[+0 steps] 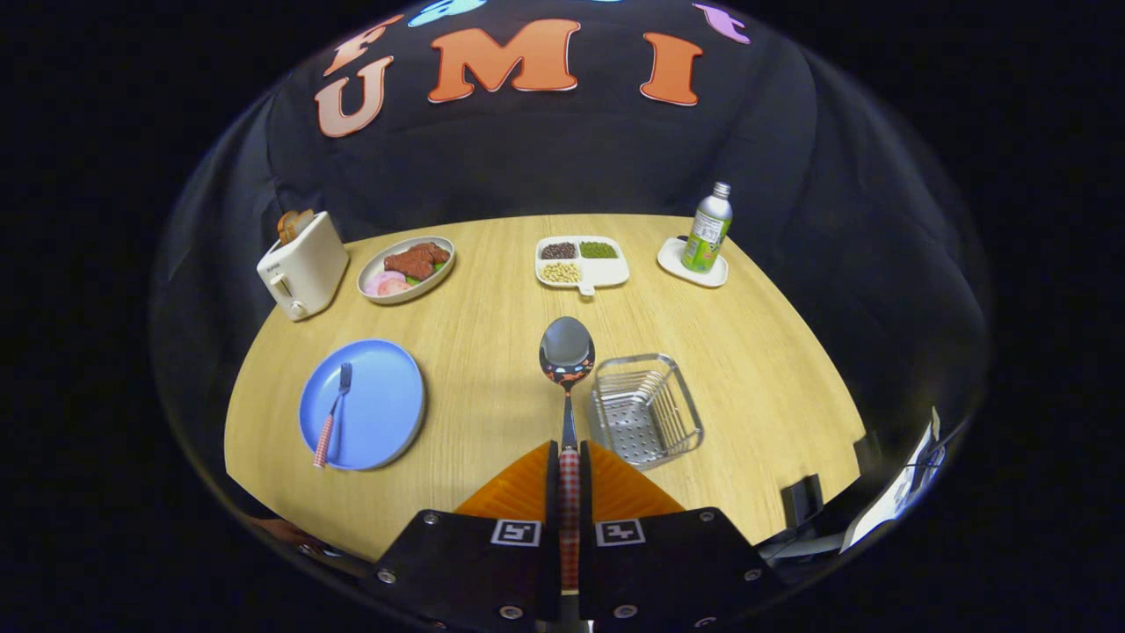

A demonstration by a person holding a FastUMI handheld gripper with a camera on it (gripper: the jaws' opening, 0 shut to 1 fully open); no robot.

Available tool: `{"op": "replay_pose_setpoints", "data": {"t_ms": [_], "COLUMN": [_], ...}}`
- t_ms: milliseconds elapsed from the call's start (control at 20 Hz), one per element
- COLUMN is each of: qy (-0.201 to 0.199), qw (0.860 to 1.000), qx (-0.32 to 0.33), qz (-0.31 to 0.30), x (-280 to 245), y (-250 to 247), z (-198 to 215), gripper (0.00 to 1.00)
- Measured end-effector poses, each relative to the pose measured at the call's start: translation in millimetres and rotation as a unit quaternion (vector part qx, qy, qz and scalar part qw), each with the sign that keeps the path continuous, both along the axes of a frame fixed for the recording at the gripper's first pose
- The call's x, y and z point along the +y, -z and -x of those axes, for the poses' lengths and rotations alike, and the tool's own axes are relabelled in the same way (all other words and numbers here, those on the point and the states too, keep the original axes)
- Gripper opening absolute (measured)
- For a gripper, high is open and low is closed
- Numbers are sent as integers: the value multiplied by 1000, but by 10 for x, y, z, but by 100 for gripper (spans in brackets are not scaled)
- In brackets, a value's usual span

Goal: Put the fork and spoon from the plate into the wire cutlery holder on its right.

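The metal spoon with a red-checked handle [567, 387] is clamped between the gripper [569, 457] fingers, its bowl pointing forward, just left of the empty wire cutlery holder [646, 409]. The matching fork [332, 416] lies on the round blue plate [378, 404].

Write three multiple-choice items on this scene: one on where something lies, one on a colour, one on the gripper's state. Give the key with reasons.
1. Where is the fork?
A. On the blue plate
B. In the wire cutlery holder
C. Beside the toaster

2. What colour is the plate under the fork?
A. White
B. Blue
C. Green

3. What is the gripper doing?
A. Open above the table
B. Shut on the bottle
C. Shut on the spoon

Key: 1 A, the fork rests on the plate left of the holder. 2 B, the plate is plainly blue. 3 C, both fingers press the spoon's checked handle, bowl pointing ahead.
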State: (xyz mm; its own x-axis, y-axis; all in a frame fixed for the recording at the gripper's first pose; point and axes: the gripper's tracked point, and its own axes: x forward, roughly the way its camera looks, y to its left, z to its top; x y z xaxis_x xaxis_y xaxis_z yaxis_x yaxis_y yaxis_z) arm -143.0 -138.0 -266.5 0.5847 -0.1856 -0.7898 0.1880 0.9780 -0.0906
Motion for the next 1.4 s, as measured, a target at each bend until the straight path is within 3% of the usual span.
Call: {"op": "replay_pose_setpoints", "data": {"t_ms": [700,1400], "qy": [-19,-104], "qw": [991,963], "qx": [130,245], "qz": [-39,-29], "x": [-432,-562], "y": [106,70], "z": [381,170], "gripper": [9,8]}}
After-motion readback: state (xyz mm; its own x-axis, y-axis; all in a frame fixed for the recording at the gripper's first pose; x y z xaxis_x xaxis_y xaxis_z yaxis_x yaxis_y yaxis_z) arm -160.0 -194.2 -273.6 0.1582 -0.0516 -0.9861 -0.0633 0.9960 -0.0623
